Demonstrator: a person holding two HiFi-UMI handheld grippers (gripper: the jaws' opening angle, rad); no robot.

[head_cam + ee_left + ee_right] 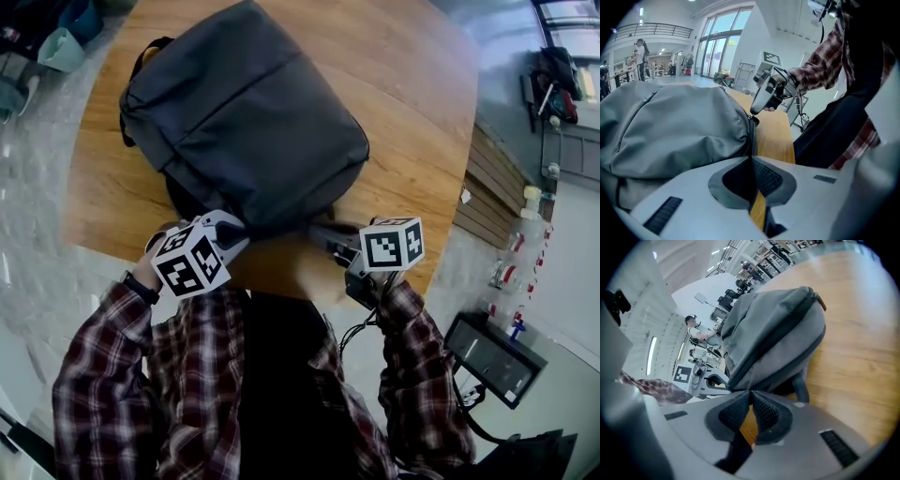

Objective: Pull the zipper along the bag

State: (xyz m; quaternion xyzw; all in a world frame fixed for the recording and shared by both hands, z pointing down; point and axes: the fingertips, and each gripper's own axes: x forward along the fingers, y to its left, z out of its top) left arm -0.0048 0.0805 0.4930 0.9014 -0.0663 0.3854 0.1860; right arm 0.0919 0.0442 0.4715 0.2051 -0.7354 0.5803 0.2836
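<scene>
The round wooden table [403, 112] carries the dark grey fabric backpack [244, 122], which lies on its side near the edge closest to the person. The left gripper [751, 160] is clamped on the backpack's near seam, bracing it. The right gripper [750, 393] has its tips pressed together at the zipper line, seemingly pinching the small dark zipper pull [753, 119], though the pull is tiny in the left gripper view. The pull looks about to begin. Next, the right gripper should draw steadily along the track while the left holds firm.
</scene>
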